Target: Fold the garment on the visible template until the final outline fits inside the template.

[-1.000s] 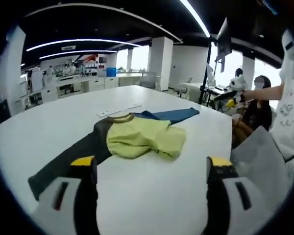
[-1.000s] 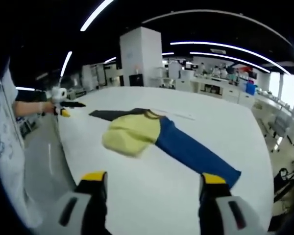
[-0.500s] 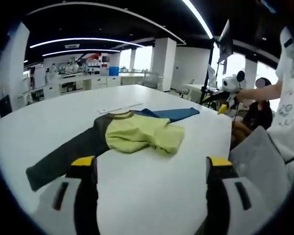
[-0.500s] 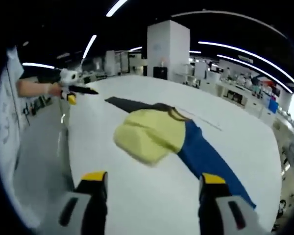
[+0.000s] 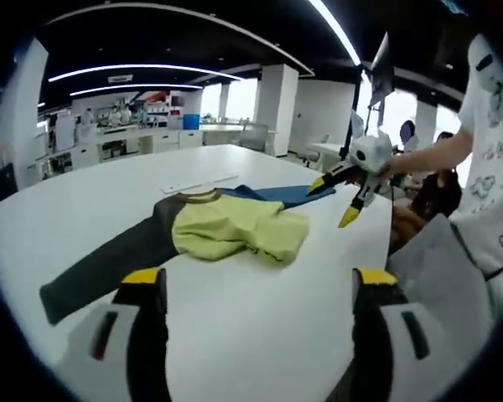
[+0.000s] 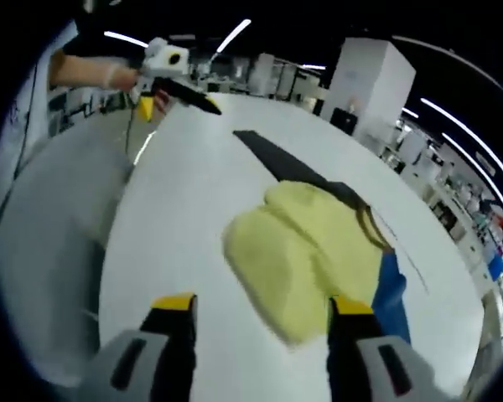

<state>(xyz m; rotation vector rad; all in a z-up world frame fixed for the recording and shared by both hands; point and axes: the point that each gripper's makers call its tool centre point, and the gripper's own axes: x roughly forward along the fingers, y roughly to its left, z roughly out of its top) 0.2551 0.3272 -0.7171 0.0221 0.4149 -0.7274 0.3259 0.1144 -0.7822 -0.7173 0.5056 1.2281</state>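
Garment [image 5: 226, 230] lies bunched at table [image 5: 260, 335] centre, dark sleeve toward 8 o'clock, blue sleeve [image 5: 289, 194] toward 2 o'clock. Left gripper [image 5: 260, 289] hovers wide and empty; right gripper [image 6: 260, 310], jaws wide, closes over the yellow body, seemingly to pinch a fold.

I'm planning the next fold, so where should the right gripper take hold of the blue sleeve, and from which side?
Probably at the blue sleeve's free end, coming in low from the table edge beside the person. The sleeve lies flat and stretched away from the bunched yellow body, so its tip is the loosest part to pinch and carry inward. The right gripper, jaws open, already hovers near it.
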